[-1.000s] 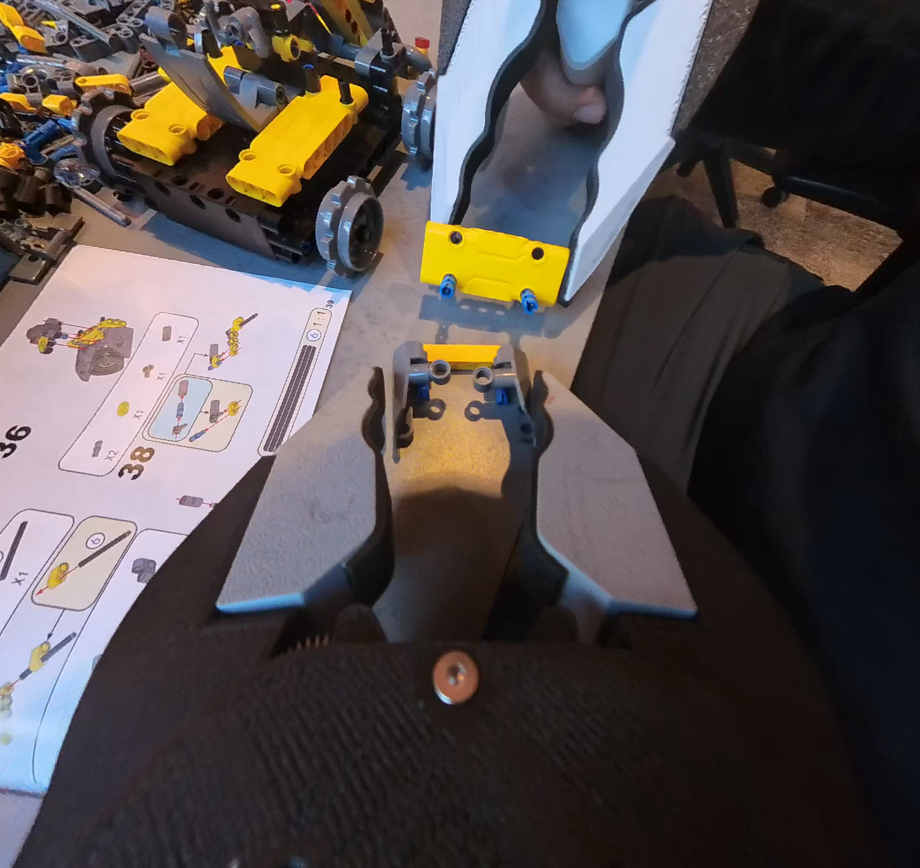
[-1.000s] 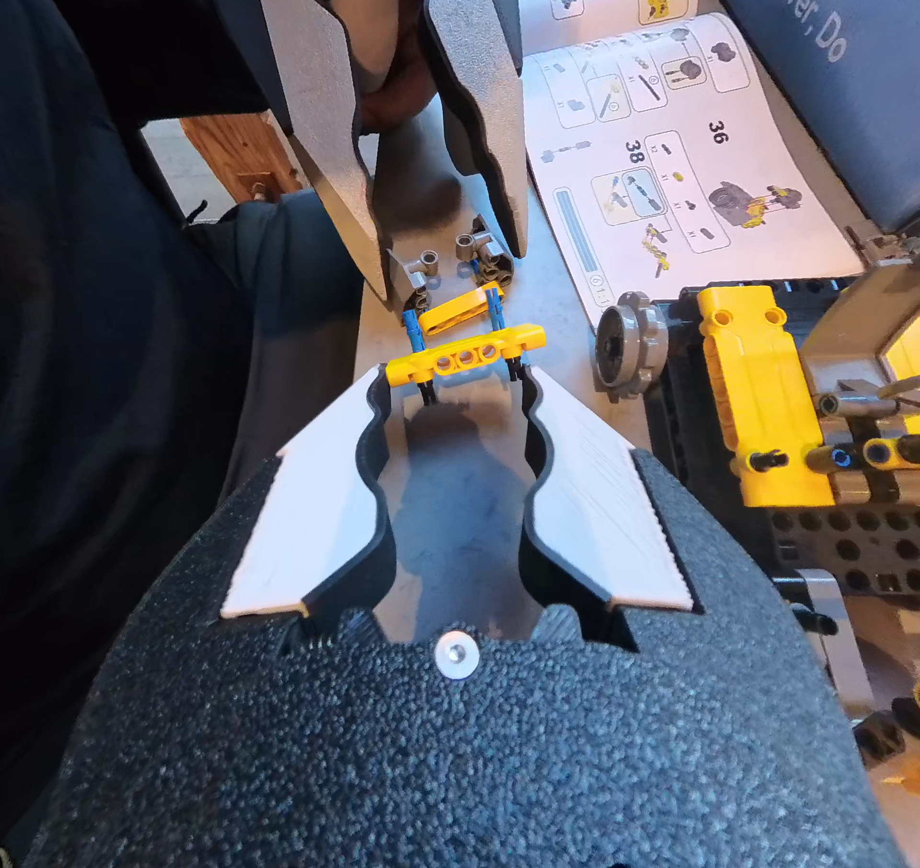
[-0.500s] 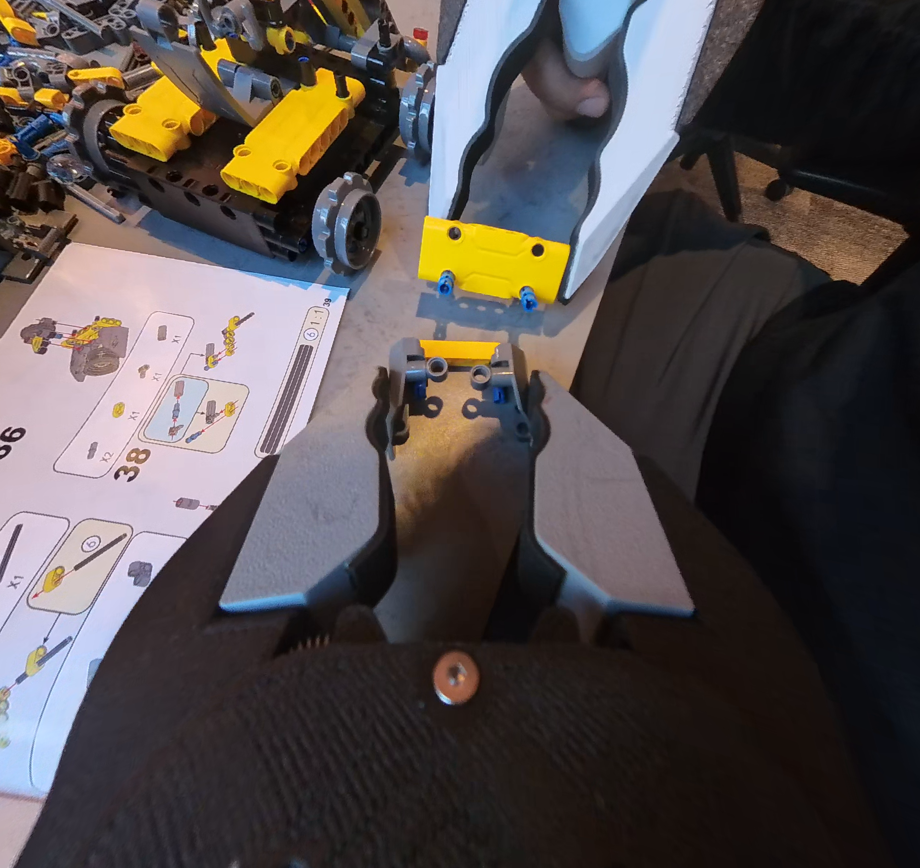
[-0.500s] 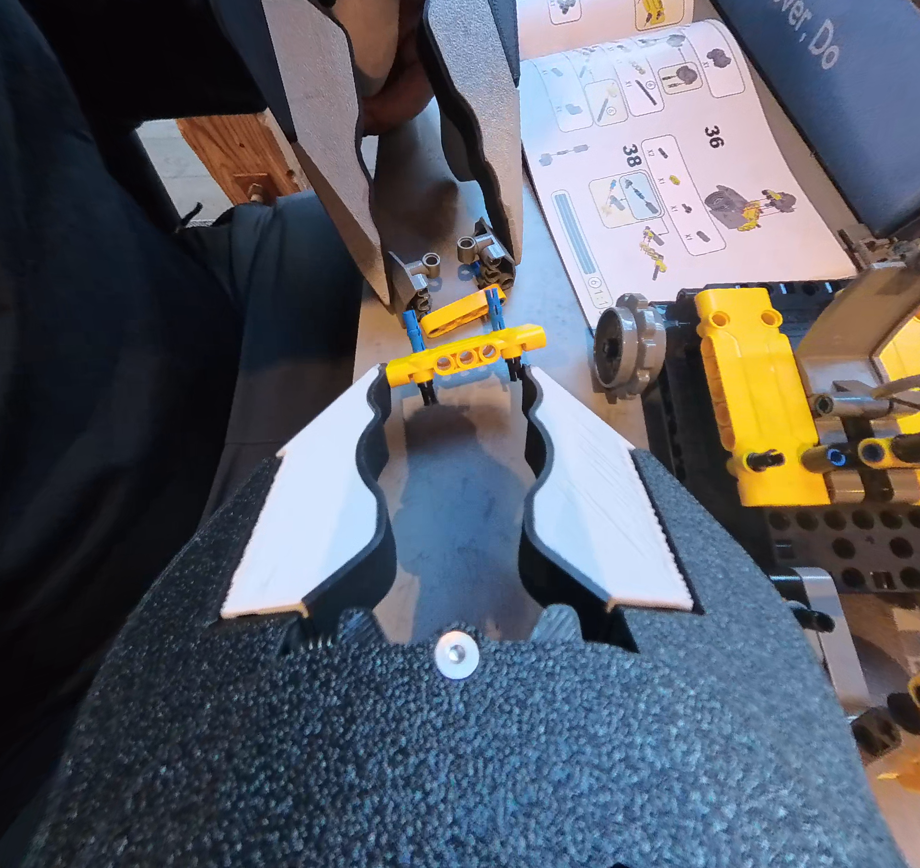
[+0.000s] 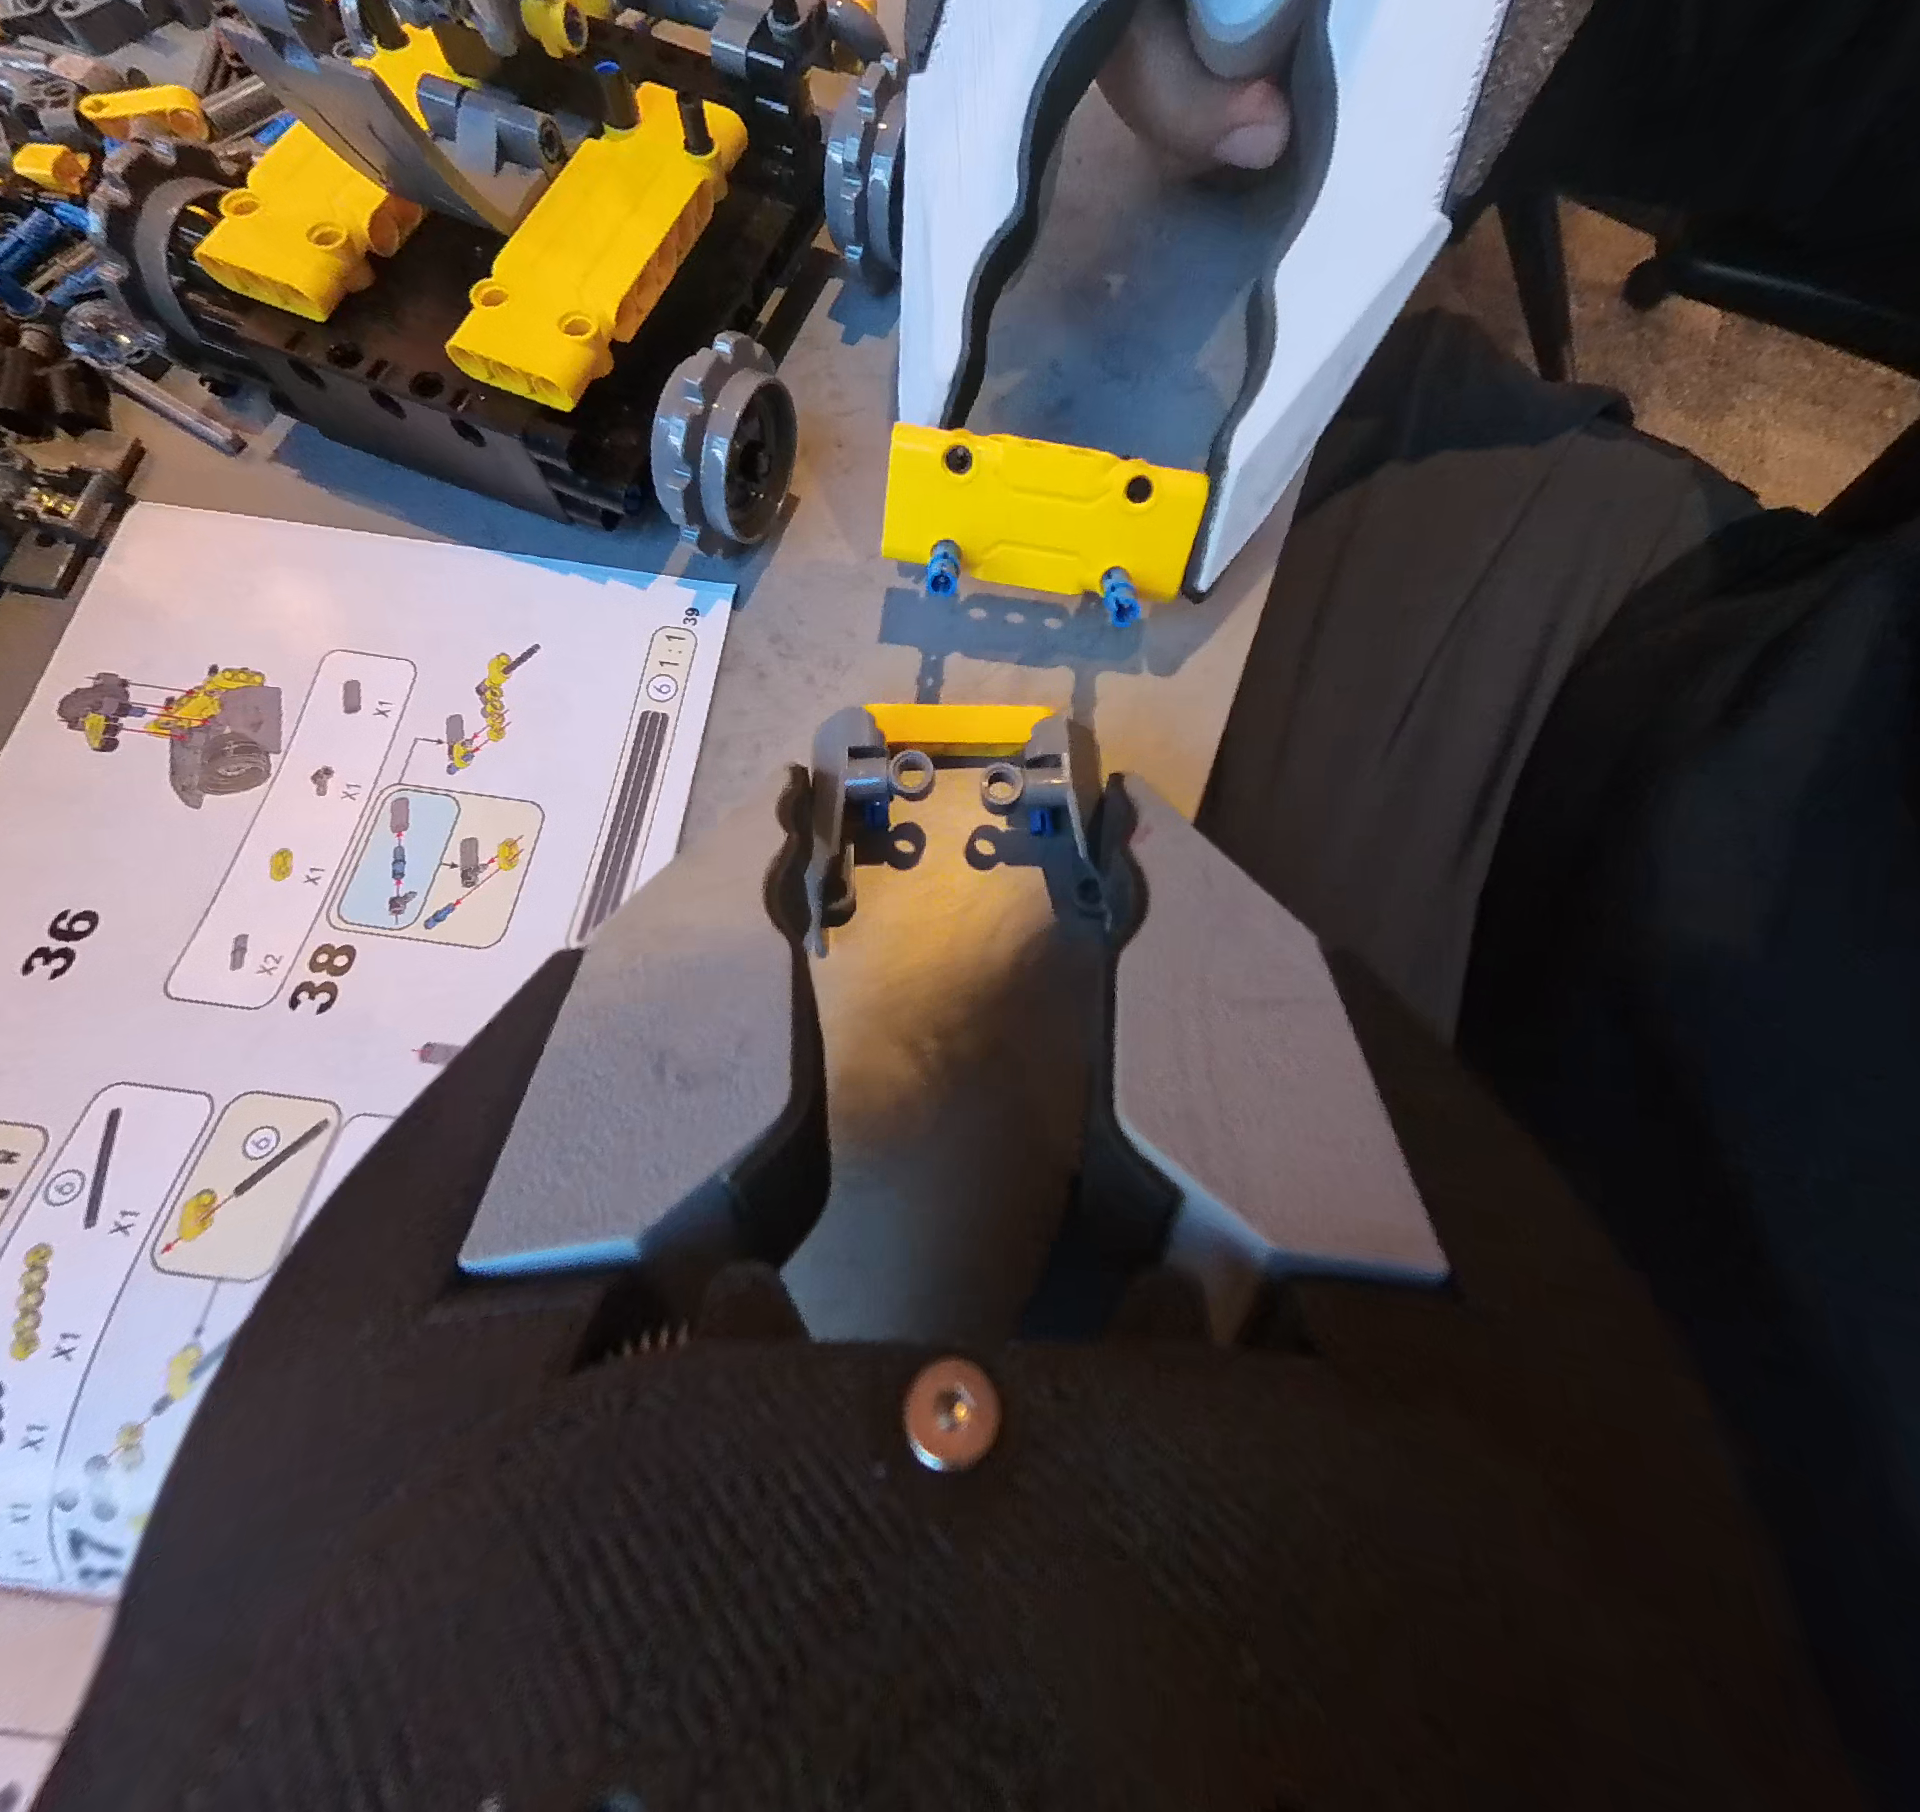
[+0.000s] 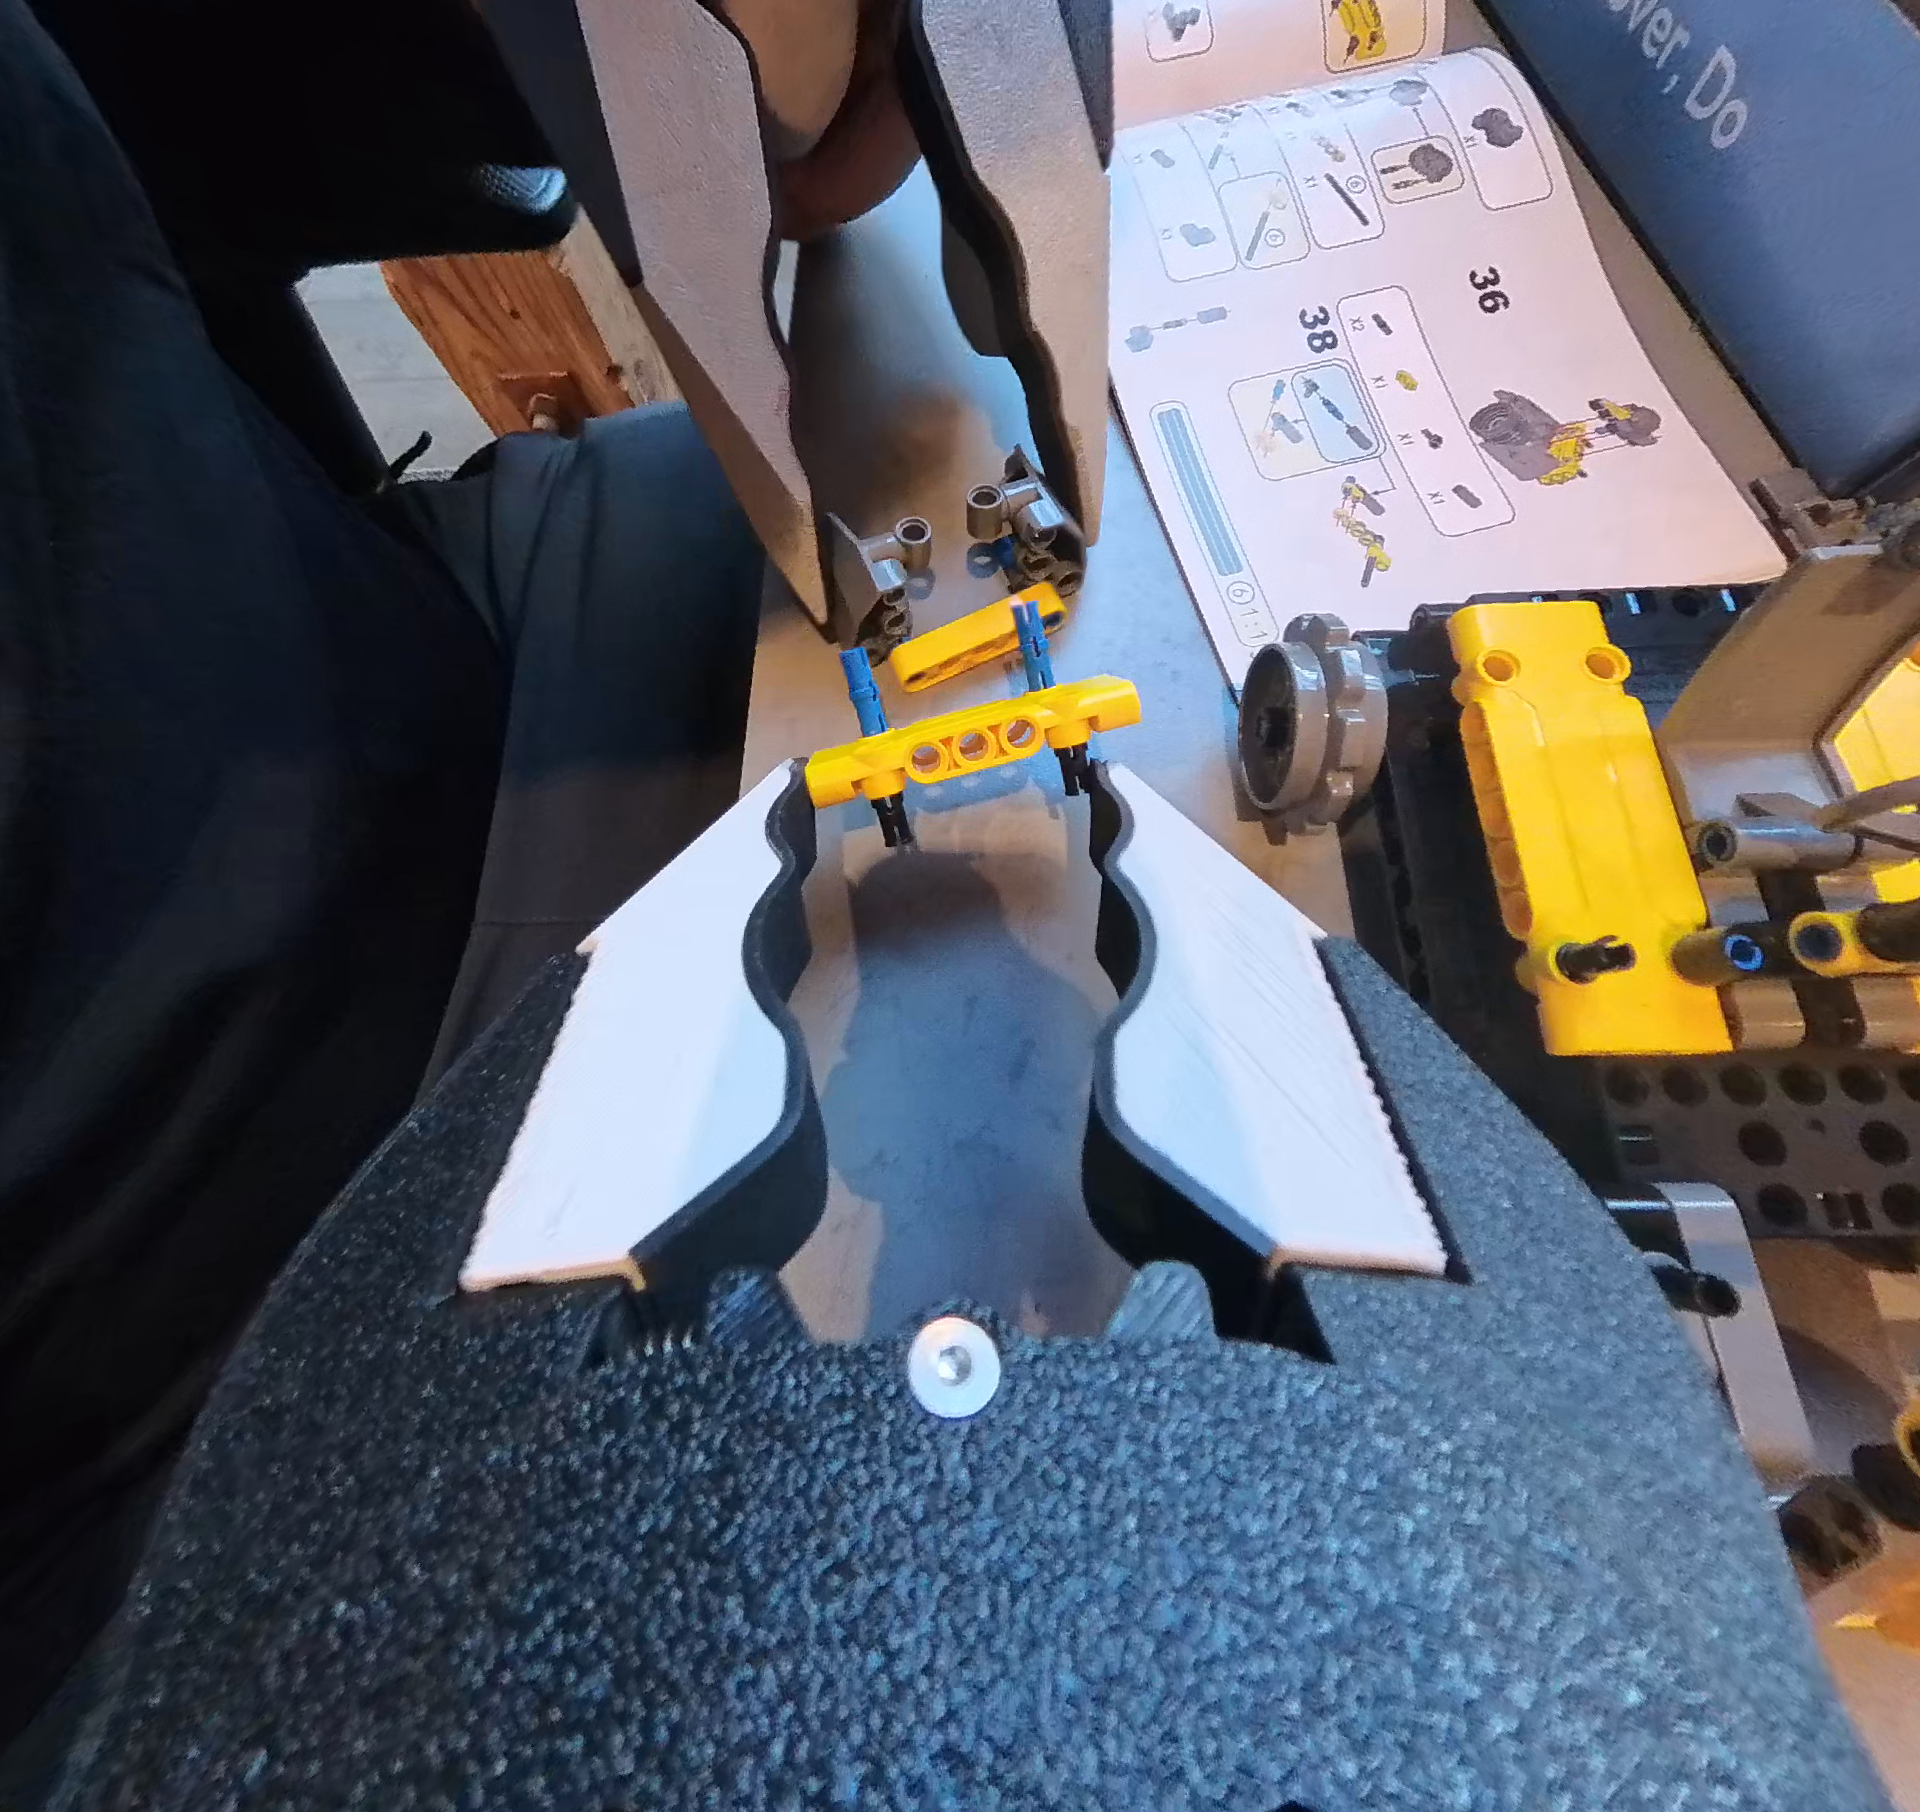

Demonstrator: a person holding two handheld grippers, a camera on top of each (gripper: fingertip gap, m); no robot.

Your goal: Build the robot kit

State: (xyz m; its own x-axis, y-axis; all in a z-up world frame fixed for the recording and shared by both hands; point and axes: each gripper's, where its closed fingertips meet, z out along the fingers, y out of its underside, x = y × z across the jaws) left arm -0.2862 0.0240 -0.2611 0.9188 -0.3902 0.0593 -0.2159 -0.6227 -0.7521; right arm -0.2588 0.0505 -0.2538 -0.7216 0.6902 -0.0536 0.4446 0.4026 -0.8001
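Right wrist view: white-fingered right gripper (image 6: 951, 786) clamps flat yellow panel (image 6: 971, 744); grey left gripper (image 5: 951, 827) clamps grey-yellow assembly (image 5: 951, 765).

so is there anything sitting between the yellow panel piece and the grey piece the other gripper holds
Nothing visible. The yellow panel in the right gripper faces the grey assembly in the left gripper across bare table.
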